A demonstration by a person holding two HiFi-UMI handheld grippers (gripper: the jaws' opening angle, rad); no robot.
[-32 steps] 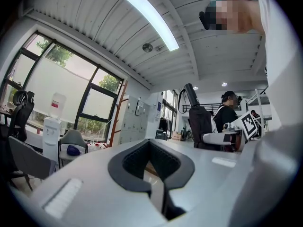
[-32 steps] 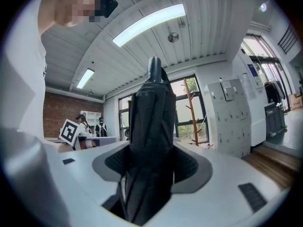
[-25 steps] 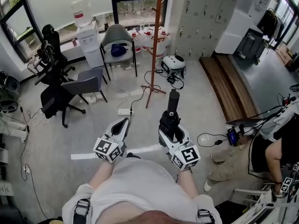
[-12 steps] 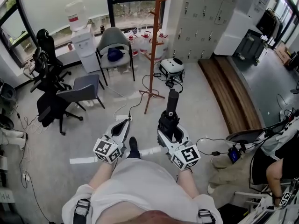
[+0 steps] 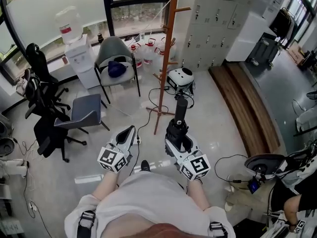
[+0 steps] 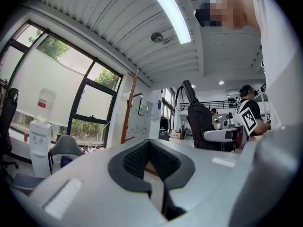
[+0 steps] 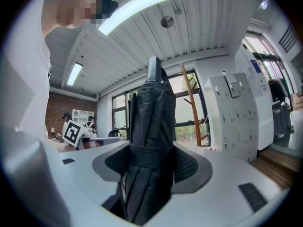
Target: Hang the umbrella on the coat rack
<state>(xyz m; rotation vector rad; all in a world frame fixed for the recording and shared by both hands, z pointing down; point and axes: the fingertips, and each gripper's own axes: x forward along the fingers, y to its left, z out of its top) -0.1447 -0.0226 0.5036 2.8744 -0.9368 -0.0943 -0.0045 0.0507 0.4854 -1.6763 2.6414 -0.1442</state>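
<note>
The right hand-held gripper (image 5: 177, 133) is clamped on a folded black umbrella (image 5: 181, 108). In the right gripper view the two dark pads (image 7: 187, 167) press on either side of the umbrella's wrapped body (image 7: 150, 122), which passes between them and sticks out past the jaws. In the head view the umbrella points toward 12 o'clock, its tip aimed at the floor just right of the coat rack's foot.

The left hand-held gripper (image 5: 130, 130) is beside the right one, at its 9 o'clock, and carries nothing. In the left gripper view its jaws are closed, the pads (image 6: 137, 157) meeting at the tip with nothing between them.

The coat rack (image 5: 166, 58) is a tall reddish-brown wooden pole with short pegs. It stands on the grey floor (image 5: 213, 108) at 12 o'clock from the grippers, well apart from the umbrella.

A grey chair (image 5: 115, 53) with a dark blue thing on its seat stands at 11 o'clock, by the window. A white water dispenser (image 5: 79, 53) with a bottle on top is just left of it. Black office chairs (image 5: 47, 108) are at 9 to 10 o'clock. Grey lockers (image 5: 218, 19) line the wall at 1 o'clock, and a wooden step (image 5: 247, 103) runs along at 2 o'clock.
</note>
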